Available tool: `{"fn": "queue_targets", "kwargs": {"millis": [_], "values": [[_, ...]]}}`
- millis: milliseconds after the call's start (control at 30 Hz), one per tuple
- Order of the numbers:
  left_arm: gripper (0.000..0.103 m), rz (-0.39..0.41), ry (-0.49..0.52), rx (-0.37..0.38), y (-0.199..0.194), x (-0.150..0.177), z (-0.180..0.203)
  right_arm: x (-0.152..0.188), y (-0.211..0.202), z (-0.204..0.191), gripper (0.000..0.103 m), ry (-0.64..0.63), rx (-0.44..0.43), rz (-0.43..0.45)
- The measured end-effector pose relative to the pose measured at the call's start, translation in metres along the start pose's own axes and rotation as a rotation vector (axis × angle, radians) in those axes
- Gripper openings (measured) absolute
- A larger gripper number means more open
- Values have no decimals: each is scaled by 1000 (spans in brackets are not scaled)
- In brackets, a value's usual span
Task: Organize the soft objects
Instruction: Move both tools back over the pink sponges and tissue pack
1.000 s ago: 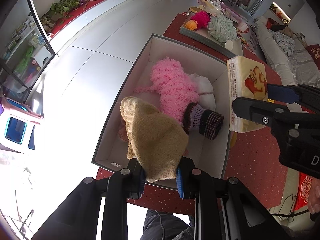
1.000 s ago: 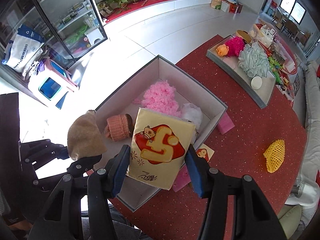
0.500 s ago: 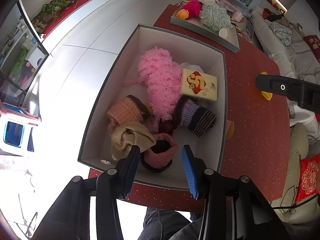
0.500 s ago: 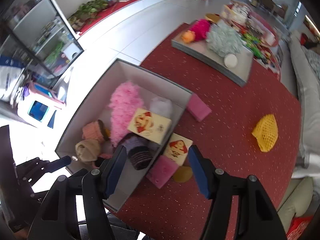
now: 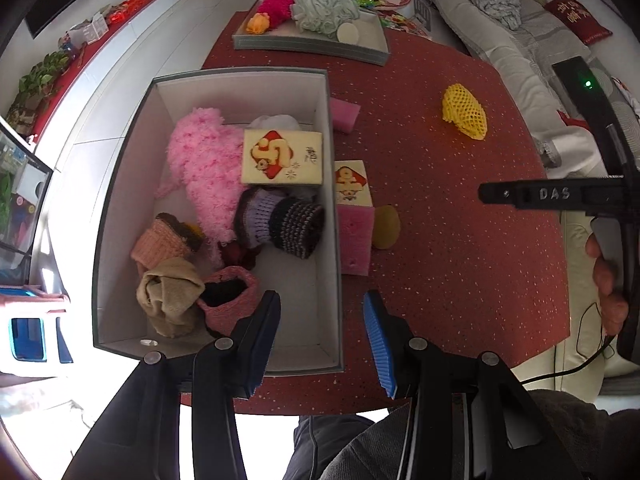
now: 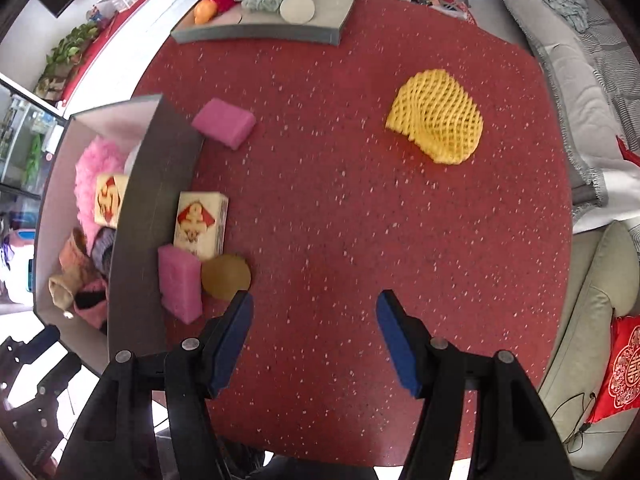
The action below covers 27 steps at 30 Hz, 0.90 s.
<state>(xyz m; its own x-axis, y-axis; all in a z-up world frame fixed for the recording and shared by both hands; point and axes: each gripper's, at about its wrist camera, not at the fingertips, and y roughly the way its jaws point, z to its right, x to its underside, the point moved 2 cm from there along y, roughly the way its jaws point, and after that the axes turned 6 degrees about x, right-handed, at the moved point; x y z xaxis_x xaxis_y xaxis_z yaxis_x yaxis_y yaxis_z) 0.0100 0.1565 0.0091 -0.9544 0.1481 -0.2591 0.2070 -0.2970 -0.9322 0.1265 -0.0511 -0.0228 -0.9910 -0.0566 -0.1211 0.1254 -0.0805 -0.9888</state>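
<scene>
Both grippers hang empty over the red speckled desk, fingers spread with nothing between them. The left gripper points down at the near corner of the grey box, one finger over the box's floor and the other outside its right wall, above bare desk. Inside the box lies a heap of soft things: a fluffy pink piece toward the far end, a cream tissue pack with a red design resting against it, a purple and dark striped knit below that, a peach knitted piece by the left wall, and at the near end a crumpled beige knit touching a pink knitted pouch. The right gripper is over open desk to the right of the box. Just outside the box's right wall sit a second tissue pack, a pink sponge leaning against the wall, and a round tan pad touching the sponge; another pink sponge lies further along the same wall. A yellow foam net rests alone, well apart from the box. At the far edge a grey tray holds a pale green puff, a magenta puff and a white disc. The person's hand grips the right tool's handle at the edge of the left view.
</scene>
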Motion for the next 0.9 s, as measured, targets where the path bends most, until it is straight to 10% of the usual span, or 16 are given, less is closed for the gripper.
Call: {"fn": "queue_targets", "kwargs": {"millis": [333, 567, 900], "values": [[51, 3, 253, 11, 39, -6, 103, 39, 12, 10, 68, -81, -6, -23], [51, -6, 75, -156, 108, -31, 85, 51, 9, 48, 68, -110, 9, -15], [58, 82, -100, -108, 133, -44, 51, 78, 29, 55, 68, -242, -9, -57]]}}
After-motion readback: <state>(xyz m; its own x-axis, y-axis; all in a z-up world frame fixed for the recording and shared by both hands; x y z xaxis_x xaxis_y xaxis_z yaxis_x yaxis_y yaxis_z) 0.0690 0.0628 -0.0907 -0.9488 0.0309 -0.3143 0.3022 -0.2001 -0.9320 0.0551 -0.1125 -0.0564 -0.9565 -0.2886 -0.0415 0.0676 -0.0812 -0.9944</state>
